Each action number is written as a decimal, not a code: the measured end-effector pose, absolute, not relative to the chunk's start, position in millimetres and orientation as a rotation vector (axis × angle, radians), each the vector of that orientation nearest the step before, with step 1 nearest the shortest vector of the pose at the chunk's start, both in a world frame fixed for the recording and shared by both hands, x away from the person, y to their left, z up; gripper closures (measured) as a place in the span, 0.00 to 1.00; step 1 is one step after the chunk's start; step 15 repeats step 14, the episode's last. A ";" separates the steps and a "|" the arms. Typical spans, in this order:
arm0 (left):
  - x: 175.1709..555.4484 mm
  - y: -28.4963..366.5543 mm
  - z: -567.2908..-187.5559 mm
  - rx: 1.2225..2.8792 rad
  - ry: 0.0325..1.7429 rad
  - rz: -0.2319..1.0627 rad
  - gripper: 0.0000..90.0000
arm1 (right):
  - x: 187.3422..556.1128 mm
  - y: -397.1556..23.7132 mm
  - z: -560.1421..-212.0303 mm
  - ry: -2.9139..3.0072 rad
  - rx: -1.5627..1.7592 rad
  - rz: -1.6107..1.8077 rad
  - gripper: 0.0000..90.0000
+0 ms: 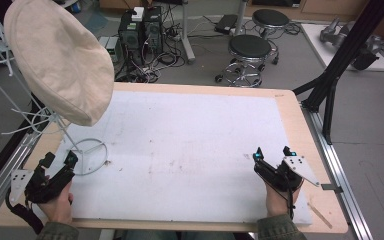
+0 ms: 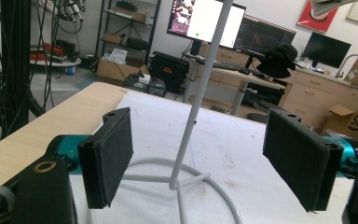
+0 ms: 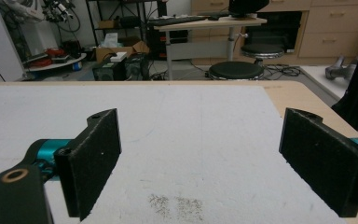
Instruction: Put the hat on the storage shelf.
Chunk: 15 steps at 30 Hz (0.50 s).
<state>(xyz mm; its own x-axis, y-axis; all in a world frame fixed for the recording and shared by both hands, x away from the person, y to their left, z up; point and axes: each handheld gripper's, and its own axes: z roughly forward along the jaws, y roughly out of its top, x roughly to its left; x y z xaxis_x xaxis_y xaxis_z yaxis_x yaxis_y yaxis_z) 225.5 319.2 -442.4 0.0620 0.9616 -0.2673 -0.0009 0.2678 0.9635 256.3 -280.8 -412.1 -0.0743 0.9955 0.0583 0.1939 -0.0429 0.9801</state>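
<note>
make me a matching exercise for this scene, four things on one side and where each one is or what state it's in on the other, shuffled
Things:
1. cream fabric hat
2. white wire stand's ring base
3. left gripper
4. right gripper

Places or states:
A. open, over the bare right part of the white table mat
B. perched on top of the white wire stand, at the table's far left
C. open, its fingers to either side of the stand's thin white pole
D. flat on the mat, near left corner

Pairs: 1-B, 2-D, 3-C, 4-A
</note>
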 end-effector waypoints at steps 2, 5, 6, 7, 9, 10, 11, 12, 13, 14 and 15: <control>225.5 319.2 -442.3 1.030 1.274 0.968 0.27 | 255.7 -280.8 -412.0 1.387 1.354 1.209 0.13; 225.7 319.1 -442.4 1.036 1.273 0.966 0.27 | 255.5 -280.7 -412.2 1.392 1.357 1.210 0.13; 225.9 319.1 -442.4 1.037 1.272 0.965 0.27 | 256.1 -280.2 -412.5 1.399 1.348 1.202 0.13; 226.0 319.0 -442.4 1.037 1.273 0.963 0.27 | 256.0 -279.4 -412.8 1.403 1.347 1.198 0.13; 225.9 318.9 -442.3 1.037 1.271 0.963 0.27 | 255.9 -278.0 -412.9 1.415 1.329 1.191 0.13; 225.9 319.0 -442.3 1.038 1.271 0.963 0.27 | 255.9 -277.4 -412.9 1.414 1.322 1.186 0.13; 226.0 319.0 -442.4 1.038 1.271 0.962 0.27 | 255.7 -276.9 -412.9 1.418 1.317 1.188 0.13; 226.0 319.0 -442.5 1.038 1.272 0.963 0.27 | 255.4 -276.7 -412.9 1.419 1.313 1.189 0.13; 226.0 318.9 -442.5 1.038 1.271 0.963 0.27 | 255.1 -276.5 -412.8 1.417 1.314 1.191 0.13; 226.1 318.7 -442.4 1.039 1.271 0.963 0.27 | 254.8 -276.2 -412.6 1.415 1.317 1.195 0.13; 226.1 318.7 -442.4 1.039 1.271 0.963 0.27 | 254.8 -276.2 -412.6 1.415 1.317 1.195 0.13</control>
